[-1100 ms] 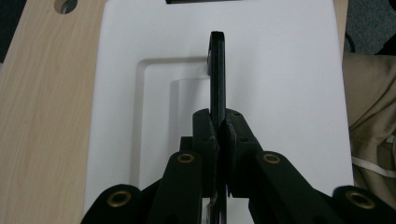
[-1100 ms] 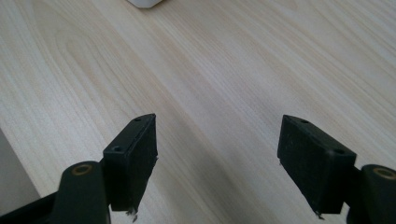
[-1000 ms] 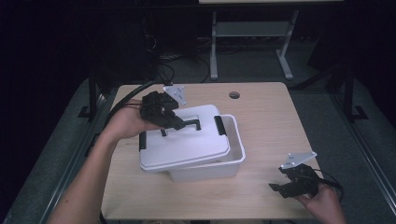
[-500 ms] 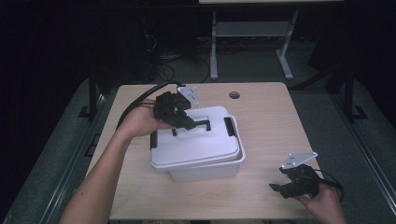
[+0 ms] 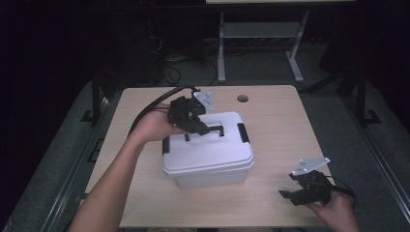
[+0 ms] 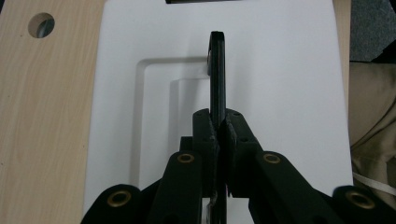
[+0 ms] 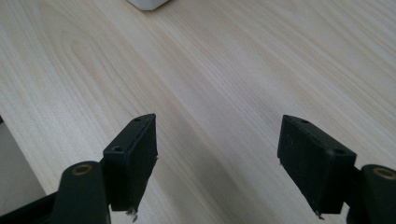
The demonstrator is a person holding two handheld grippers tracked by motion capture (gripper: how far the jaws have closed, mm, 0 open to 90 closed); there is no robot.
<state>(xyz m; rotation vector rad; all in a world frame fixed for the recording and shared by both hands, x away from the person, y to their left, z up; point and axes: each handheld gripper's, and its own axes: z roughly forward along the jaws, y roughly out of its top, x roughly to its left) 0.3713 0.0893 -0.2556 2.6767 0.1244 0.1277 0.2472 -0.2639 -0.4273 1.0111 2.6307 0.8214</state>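
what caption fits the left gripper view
Hand-held gripper shut on the black handle of a white storage box lid.

White lidded box (image 5: 208, 154): contents hidden under the seated lid (image 6: 280, 93); base of the near wall in shadow. Black handle (image 6: 217, 70) on that lid: near end covered by the left gripper (image 5: 196, 123). Box corner (image 7: 147, 3): cut off by the top edge of the right gripper view. Floor beyond the table (image 5: 270, 101), behind the box: too dark to read.
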